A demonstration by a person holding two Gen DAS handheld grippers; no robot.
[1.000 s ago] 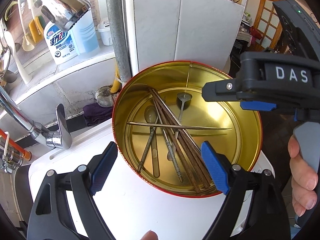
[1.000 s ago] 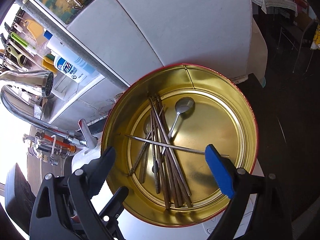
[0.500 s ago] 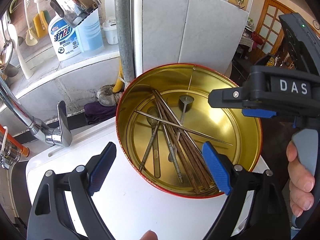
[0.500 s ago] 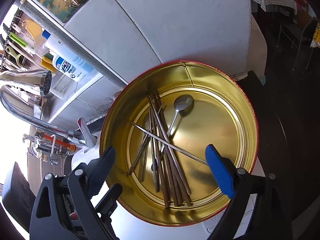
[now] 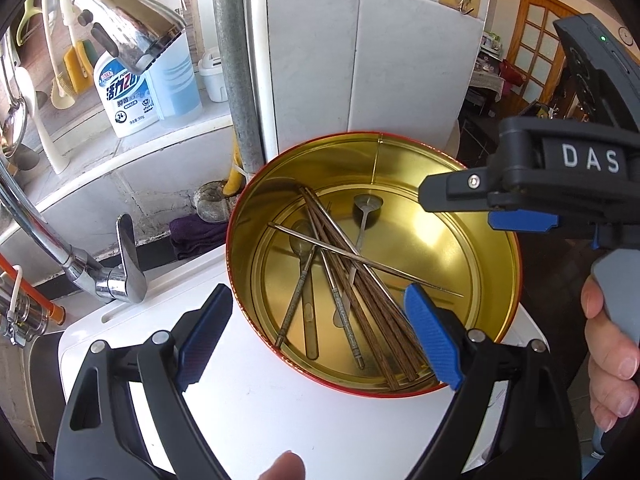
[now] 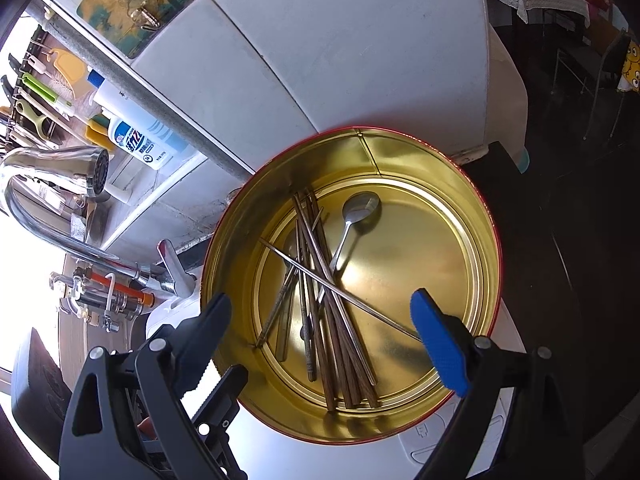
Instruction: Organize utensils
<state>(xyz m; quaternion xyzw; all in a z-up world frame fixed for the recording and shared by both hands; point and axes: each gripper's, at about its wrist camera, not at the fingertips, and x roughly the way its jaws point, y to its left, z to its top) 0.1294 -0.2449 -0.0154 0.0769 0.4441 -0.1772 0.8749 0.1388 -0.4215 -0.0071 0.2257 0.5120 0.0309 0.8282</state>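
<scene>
A round gold tin [image 5: 492, 312] with a red rim stands on a white surface; it also shows in the right wrist view [image 6: 476, 264]. Inside lie several brown wooden chopsticks [image 5: 372, 308], metal chopsticks [image 5: 360, 258] crossing them, and metal spoons [image 5: 366, 210]. The same pile shows in the right wrist view, chopsticks [image 6: 340, 344] and a spoon [image 6: 358, 210]. My left gripper [image 5: 316, 336] is open and empty at the tin's near rim. My right gripper [image 6: 320, 340] is open and empty above the tin.
A chrome tap [image 5: 100, 276] and spray head [image 5: 128, 36] stand at the left. Detergent bottles [image 5: 124, 96] sit on a ledge behind. A grey pipe [image 5: 236, 72] and white tiled wall [image 5: 400, 68] rise behind the tin. A dark doorway area lies right.
The single metal chopstick lying across the pile has turned from level to slanting down to the right. Both grippers stay open; the left view has shifted slightly.
</scene>
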